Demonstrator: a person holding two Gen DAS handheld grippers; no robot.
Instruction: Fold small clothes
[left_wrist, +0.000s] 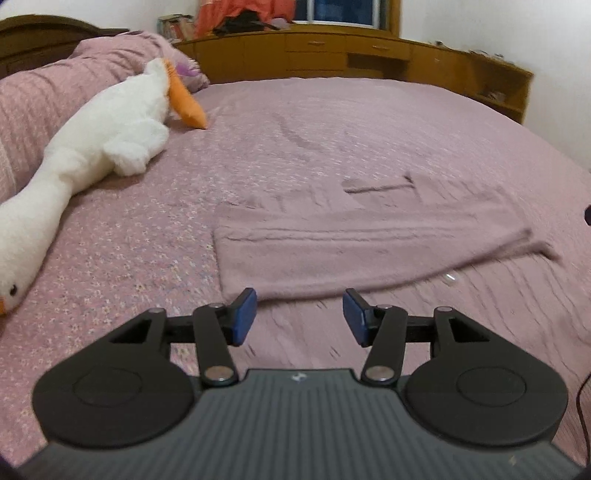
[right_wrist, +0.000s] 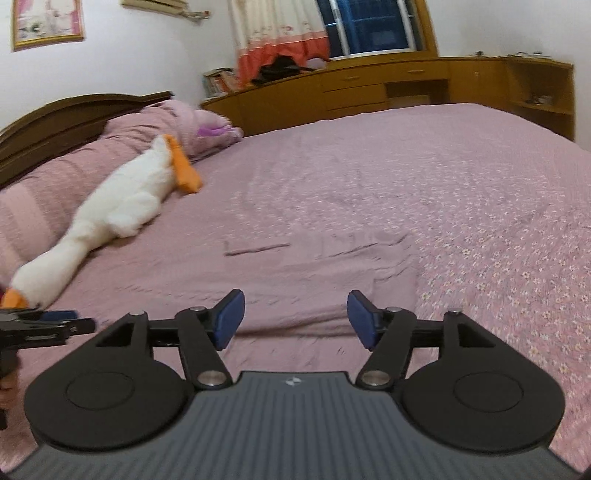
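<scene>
A mauve knitted garment (left_wrist: 351, 247) lies folded flat on the pink floral bedspread (left_wrist: 332, 129), its near edge just beyond my left gripper (left_wrist: 299, 314). That gripper is open, its blue pads apart with nothing between them. In the right wrist view the same garment (right_wrist: 295, 273) lies ahead, hard to tell from the bedspread (right_wrist: 461, 184). My right gripper (right_wrist: 295, 317) hovers over its near edge, open and empty. The left gripper (right_wrist: 48, 325) shows at the left edge of the right wrist view.
A long white plush goose (left_wrist: 99, 147) with orange feet lies along the left side beside pink pillows (left_wrist: 48, 85). A wooden cabinet (left_wrist: 351, 55) lines the far side of the bed under a window. A dark headboard (right_wrist: 66, 118) stands at the left.
</scene>
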